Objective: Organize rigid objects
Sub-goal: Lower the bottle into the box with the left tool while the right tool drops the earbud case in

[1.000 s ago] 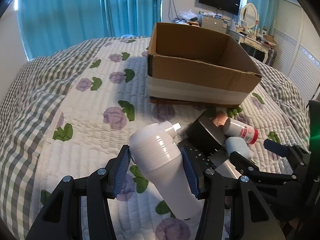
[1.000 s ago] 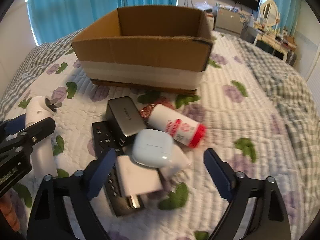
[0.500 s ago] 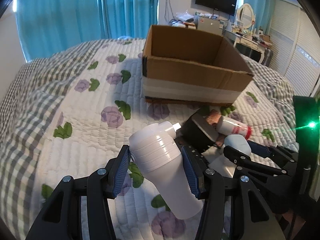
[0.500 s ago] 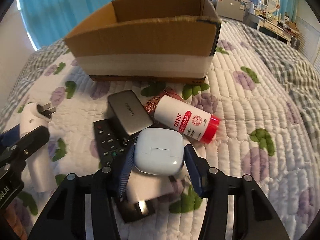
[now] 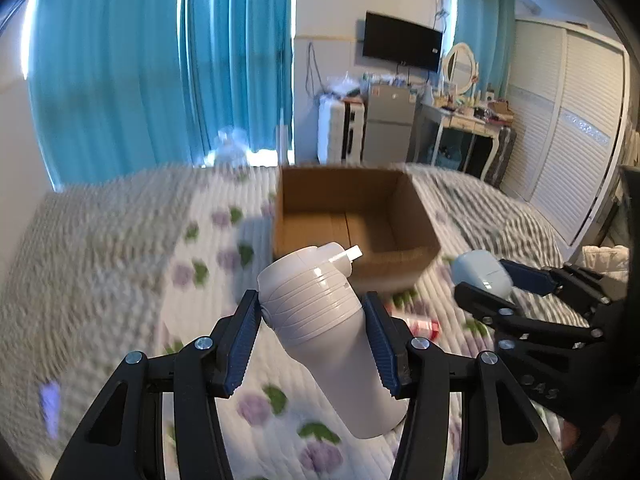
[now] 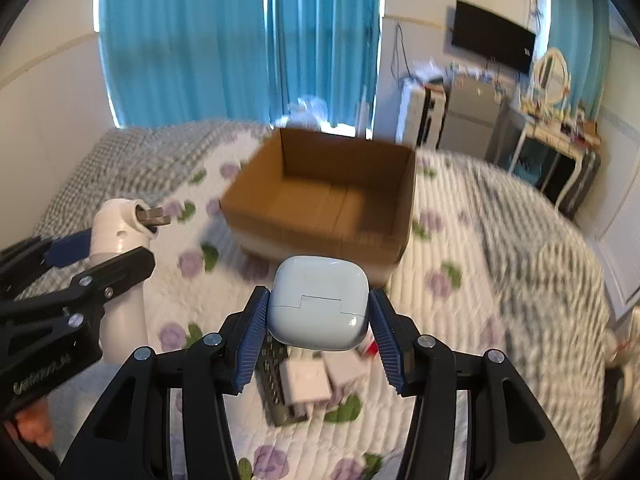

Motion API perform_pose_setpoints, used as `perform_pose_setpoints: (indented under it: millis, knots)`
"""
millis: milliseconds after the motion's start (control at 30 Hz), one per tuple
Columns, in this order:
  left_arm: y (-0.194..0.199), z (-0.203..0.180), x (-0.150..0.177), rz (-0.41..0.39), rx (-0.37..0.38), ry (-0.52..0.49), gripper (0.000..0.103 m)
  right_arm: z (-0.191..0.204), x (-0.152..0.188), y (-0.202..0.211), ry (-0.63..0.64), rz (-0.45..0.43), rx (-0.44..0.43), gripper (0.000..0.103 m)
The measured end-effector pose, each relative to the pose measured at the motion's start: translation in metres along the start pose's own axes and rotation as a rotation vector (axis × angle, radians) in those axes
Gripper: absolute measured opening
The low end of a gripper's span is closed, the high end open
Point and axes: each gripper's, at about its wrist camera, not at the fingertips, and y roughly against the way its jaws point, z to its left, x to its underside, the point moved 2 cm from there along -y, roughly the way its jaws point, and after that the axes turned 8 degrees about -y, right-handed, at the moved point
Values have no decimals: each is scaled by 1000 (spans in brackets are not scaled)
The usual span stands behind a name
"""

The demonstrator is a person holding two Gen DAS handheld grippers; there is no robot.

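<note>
While my left gripper (image 5: 312, 320) is clamped on the ribbed white plastic plug-in device with metal prongs (image 5: 324, 320), I see that device held clear above the quilt, tilted so its prongs point up and to the right, with both blue ribbed pads (image 5: 240, 344) pressed against its sides. In the right wrist view the same device (image 6: 120, 240) stands at the left edge, pinched by that gripper (image 6: 100, 252).

My right gripper (image 6: 318, 312) is closed on the pale blue rounded plastic earbud case (image 6: 319, 306), which sits squarely between the blue pads, lifted off the bed. From the left camera the case (image 5: 482, 272) shows to the right, near the box's front right corner.

Ahead of both grippers sits the open brown cardboard box (image 6: 328, 200), its flaps up and its bare floor visible; it rests on the white quilted bedspread with purple flowers and green leaves (image 6: 460, 320).

Below the held case, on the bedspread, lie a white square charger block (image 6: 306, 380) on top of a black remote control (image 6: 276, 392), with a sliver of a red-capped white tube (image 6: 370, 348) just beside them; the tube (image 5: 424, 325) is blurred in the left view.

Beyond the bed hang teal curtains (image 5: 160, 80), and a black wall-mounted television (image 5: 402, 42) is to their right.
</note>
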Motion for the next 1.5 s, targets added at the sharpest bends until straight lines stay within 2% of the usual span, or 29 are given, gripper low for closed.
perform_pose_setpoints:
  millis: [67,200,300,333,433,567,733,933,1033,1100,1167,1333,1367,1400,1500]
  knots:
    - [5,5,-22,-33,-26,-22,53,-1,-20,11,6,-29,-8,50]
    - [-9,14,-63,-48,-5,-43,53,-1,-60,25,38,-87,3,51]
    - [-39,17,-87,-29,1,-66,53,-5,-90,24,39,-113,-2,51]
    - [-55,19,-95,-14,20,-67,53,-7,-98,18,41,-117,2,51]
    - [-94,15,-105,16,13,-91,53,-10,-118,-5,65,-110,19,50]
    - [-153,4,-103,84,13,-117,53,-19,-129,-41,49,-81,18,50]
    - [-218,-12,-93,153,51,-124,53,-42,-128,-98,20,-29,16,50]
    - [-259,-18,-76,199,60,-124,53,-60,-119,-153,7,28,11,50]
    - [-264,-25,-69,205,62,-149,53,-65,-116,-166,12,39,10,50]
    - [-262,-28,-68,195,59,-166,59,-68,-116,-174,9,41,8,50]
    - [-259,-30,-66,182,46,-173,86,-71,-119,-180,4,37,5,51]
    - [-247,-28,-70,144,42,-169,88,-78,-121,-191,-28,32,-5,51]
    - [-245,-25,-71,143,41,-161,88,-79,-122,-190,-40,27,-8,56]
    - [-242,-23,-72,142,43,-150,88,-81,-124,-186,-48,13,-1,67]
    - [-224,-19,-75,127,52,-128,88,-84,-128,-167,-58,-31,24,73]
